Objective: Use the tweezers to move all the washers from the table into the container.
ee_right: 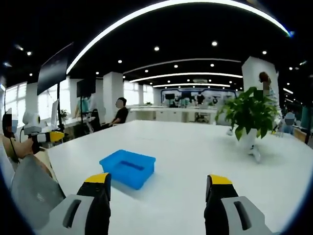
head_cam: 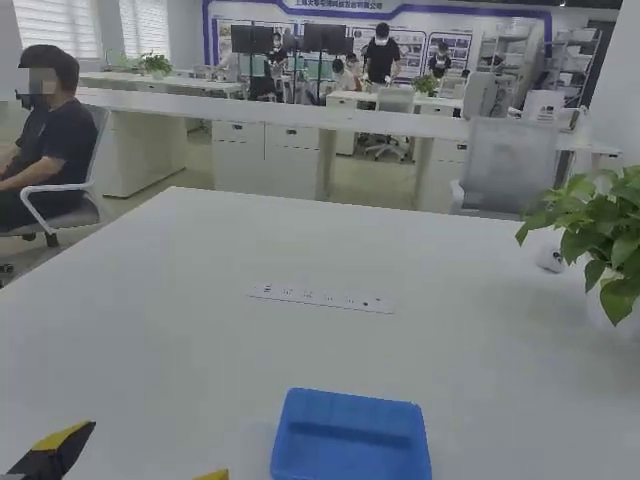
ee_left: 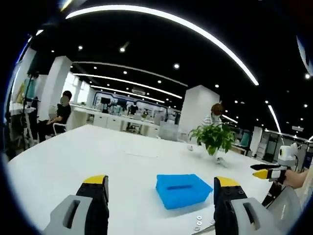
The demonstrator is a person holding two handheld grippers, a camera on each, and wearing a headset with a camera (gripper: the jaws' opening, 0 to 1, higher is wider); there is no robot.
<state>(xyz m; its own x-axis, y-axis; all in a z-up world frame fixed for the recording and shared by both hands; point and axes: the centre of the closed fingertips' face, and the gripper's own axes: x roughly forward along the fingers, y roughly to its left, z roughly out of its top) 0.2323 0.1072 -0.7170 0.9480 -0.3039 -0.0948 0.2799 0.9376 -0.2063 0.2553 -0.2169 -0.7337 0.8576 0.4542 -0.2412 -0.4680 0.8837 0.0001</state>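
So the small silver ring-shaped metal washers [ee_left: 198,224] are lying flat on the white tabletop [ee_left: 98,156], just in front of the blue rectangular plastic container [ee_left: 183,188]. The thin sliver beside them could be the tweezers [ee_left: 211,227], too small to be sure. The left gripper [ee_left: 161,182] has its fingers [ee_left: 95,196] spread wide with nothing in them, and it's the same for the right gripper [ee_right: 159,179]. My guess is the washers are light, hard, thin and slick, so they'll skate if nudged. I'd nip each one across its rim, one tip through the hole, squeezing gently so it doesn't ping away
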